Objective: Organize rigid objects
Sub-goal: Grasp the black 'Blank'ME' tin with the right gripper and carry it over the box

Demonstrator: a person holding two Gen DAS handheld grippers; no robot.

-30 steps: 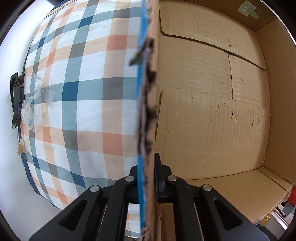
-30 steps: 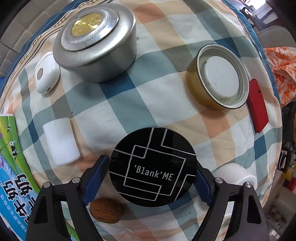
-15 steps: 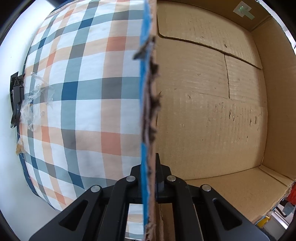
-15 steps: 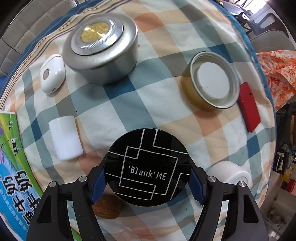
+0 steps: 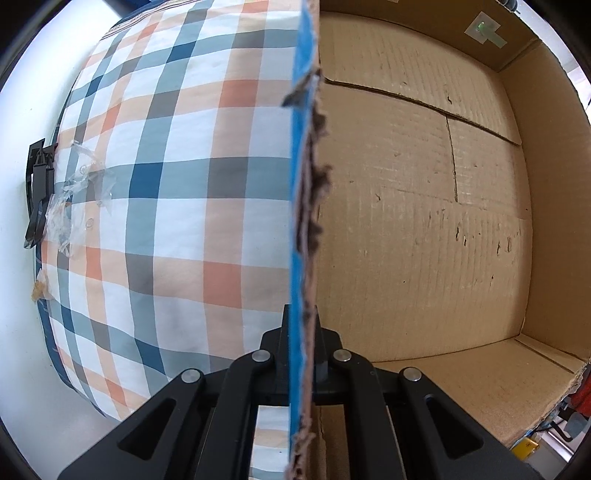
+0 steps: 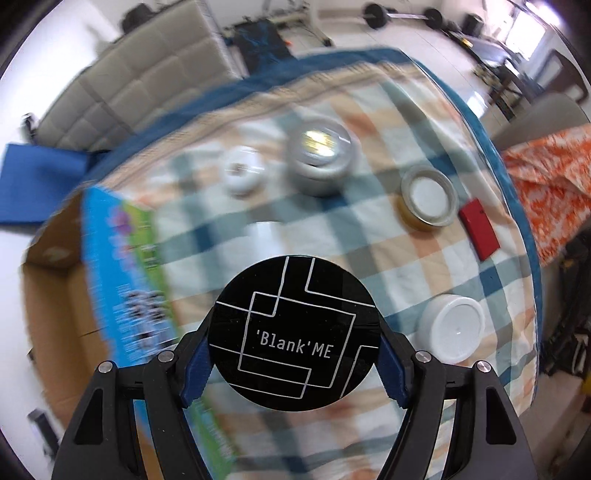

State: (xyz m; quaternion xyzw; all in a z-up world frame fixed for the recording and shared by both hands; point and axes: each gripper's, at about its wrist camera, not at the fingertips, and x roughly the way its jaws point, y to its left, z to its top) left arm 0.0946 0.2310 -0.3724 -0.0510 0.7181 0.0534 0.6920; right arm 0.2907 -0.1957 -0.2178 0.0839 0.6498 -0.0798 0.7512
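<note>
The right tool (image 6: 293,354) is clamped on a round black compact (image 6: 293,332) lettered 'Blank'ME, held flat-face-up above the plaid-covered tabletop (image 6: 388,266), its blue-padded fingers (image 6: 195,363) pressing opposite sides of the disc; the lettering runs left to right, tilted slightly clockwise. Only the right wrist view shows the other items on the cloth: a silver tin (image 6: 321,158), a white earbud case (image 6: 243,173), a gold-rimmed lid (image 6: 428,197), a red card (image 6: 479,233) and a white jar (image 6: 452,328), with the cardboard box (image 6: 55,306) at the left edge. Much of that view is motion-blurred. A padded grey sofa (image 6: 122,85), a barbell (image 6: 402,14) and an orange patterned cloth (image 6: 546,192) fill the room behind. The left wrist view alone looks into the box: the left tool (image 5: 301,343) is closed on its torn, blue-printed side wall (image 5: 304,221), which runs straight away from the camera, plaid to the left, bare cardboard floor (image 5: 424,229) to the right.
</note>
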